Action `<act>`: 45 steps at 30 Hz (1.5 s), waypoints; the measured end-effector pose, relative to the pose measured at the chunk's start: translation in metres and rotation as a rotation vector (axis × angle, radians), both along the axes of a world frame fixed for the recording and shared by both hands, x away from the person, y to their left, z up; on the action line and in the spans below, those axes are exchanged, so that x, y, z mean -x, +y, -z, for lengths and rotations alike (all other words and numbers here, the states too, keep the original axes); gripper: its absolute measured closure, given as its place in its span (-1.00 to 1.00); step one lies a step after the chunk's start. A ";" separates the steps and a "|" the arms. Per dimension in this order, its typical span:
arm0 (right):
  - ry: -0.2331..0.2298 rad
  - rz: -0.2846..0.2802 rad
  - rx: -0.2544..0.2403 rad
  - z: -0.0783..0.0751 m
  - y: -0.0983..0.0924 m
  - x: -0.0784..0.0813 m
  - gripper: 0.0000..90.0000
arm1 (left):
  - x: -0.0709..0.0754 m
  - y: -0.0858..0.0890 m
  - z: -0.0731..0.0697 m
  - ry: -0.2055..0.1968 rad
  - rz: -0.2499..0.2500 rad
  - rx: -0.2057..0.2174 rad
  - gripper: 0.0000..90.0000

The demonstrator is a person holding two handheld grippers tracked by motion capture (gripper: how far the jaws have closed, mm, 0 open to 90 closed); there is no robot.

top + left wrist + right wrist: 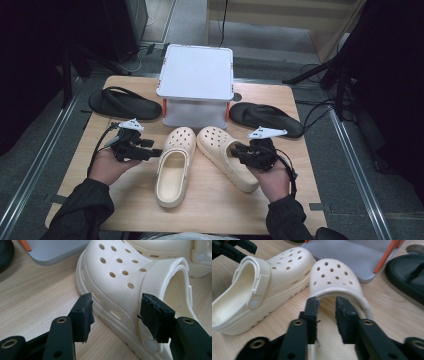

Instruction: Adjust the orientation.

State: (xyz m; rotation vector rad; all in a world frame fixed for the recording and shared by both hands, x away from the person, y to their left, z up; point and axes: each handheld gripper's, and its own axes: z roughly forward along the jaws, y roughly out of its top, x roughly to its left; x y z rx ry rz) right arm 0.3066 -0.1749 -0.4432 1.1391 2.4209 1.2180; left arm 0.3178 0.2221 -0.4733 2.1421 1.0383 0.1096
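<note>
Two cream clogs lie side by side near the middle of the desk, toes toward the white box (196, 85) at the far edge. The left clog (172, 167) runs almost straight toward the near edge; the right clog (227, 156) slants, heel toward the near right corner. The left gripper (152, 150) sits just beside the left clog's outer flank, jaws apart and bracketing its side and strap hinge without pressing. The right gripper (236, 150) is over the right clog's heel opening, jaws narrowly apart, nothing visibly clamped between them. Each hand is nearest its own clog.
</note>
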 end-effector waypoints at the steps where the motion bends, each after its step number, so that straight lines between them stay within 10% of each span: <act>1: -0.001 0.004 -0.001 -0.001 -0.005 -0.001 0.75 | 0.000 0.000 0.000 0.002 0.003 0.000 -0.02; 15: 0.016 0.000 0.053 0.020 -0.039 -0.038 1.00 | 0.009 0.010 0.002 0.020 0.016 0.033 0.72; 21: 0.055 0.013 -0.003 0.028 -0.042 -0.052 1.00 | 0.012 0.010 0.004 0.020 0.026 0.013 0.97; 45: 0.056 -0.010 0.040 0.037 -0.030 -0.056 1.00 | 0.005 -0.008 0.016 0.064 0.078 -0.006 1.00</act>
